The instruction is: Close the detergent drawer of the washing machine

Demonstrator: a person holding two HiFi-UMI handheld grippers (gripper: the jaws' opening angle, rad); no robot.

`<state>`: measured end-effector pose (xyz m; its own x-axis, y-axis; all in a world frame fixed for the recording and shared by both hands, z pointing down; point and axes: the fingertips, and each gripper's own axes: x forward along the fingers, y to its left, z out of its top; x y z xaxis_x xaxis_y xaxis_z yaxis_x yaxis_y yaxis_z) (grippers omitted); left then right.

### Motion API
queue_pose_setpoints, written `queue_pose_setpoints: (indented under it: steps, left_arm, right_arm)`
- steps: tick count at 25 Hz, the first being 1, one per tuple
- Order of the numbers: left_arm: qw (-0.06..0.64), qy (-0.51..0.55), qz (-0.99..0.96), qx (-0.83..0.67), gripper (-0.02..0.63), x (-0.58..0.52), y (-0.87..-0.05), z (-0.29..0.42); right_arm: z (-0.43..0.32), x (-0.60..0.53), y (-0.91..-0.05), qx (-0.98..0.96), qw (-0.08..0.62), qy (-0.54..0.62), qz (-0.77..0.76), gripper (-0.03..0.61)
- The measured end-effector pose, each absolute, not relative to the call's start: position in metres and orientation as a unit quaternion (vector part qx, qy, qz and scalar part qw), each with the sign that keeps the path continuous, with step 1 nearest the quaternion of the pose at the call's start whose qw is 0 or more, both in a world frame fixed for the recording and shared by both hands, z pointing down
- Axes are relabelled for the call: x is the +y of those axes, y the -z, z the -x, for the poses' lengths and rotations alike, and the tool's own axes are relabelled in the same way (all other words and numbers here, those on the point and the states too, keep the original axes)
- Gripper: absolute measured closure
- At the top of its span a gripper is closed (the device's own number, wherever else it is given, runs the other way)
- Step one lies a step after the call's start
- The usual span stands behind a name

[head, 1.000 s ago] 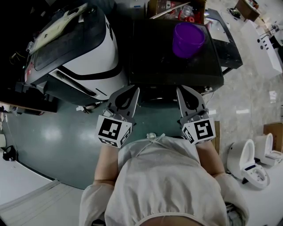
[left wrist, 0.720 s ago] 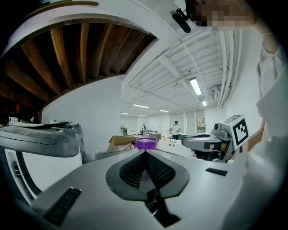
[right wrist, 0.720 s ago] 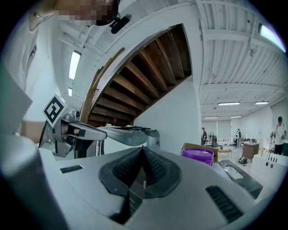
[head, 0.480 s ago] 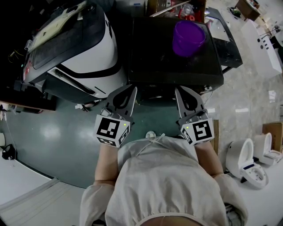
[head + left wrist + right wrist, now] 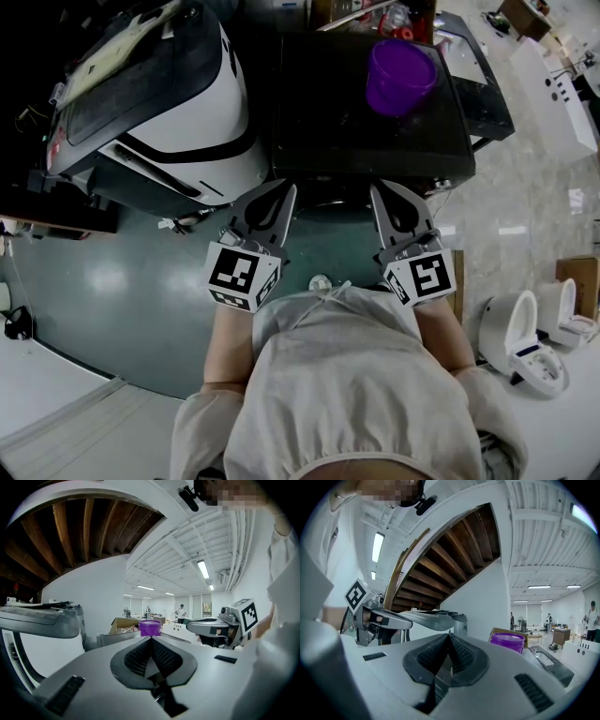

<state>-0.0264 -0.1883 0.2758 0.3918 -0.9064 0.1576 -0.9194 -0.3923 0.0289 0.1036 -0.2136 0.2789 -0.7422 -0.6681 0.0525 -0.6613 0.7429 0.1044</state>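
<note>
Now the left claw [image 5: 284, 191] and the right claw [image 5: 379, 191] are shut, empty (side by side), near a black machine [image 5: 328, 131] carrying a cup [image 5: 400, 77].

Glossy dark green floor [image 5: 122, 291] with a black flat top [image 5: 347, 131] standing over it at 12 o'clock.
Only a purple tub [image 5: 400, 77] rests on the black top, upright, near its far edge toward 1 o'clock. On the green floor a white-and-black machine [image 5: 187, 112] stands at 10 to 11 o'clock, just beside the black top, and a small round pale object [image 5: 321, 282] lies near the centre. From 2 to 4 o'clock the floor turns to pale stone-patterned tiles [image 5: 534, 187], which carry white devices [image 5: 525, 342] at 4 o'clock.
</note>
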Motion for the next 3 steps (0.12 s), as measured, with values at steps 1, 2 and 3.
queue_pose_setpoints:
  steps: [1,2,3]
  left_arm:
    - [0.057,-0.058,-0.833,-0.548,0.595,-0.1878,-0.2763,0.0267]
    - [0.058,-0.058,-0.833,-0.547,0.595,-0.1874,-0.277,0.0269]
    - [0.059,-0.058,-0.833,-0.547,0.595,-0.1869,-0.2776,0.0272]
  right_arm:
    - [-0.1033,-0.2133,-0.2802,-0.932,0.045,0.04,-0.357,0.578]
    - [-0.1028,-0.2129,-0.2816,-0.932,0.047,0.04,-0.357,0.578]
    - [-0.1023,-0.2126,-0.283,-0.932,0.048,0.04,-0.357,0.578]
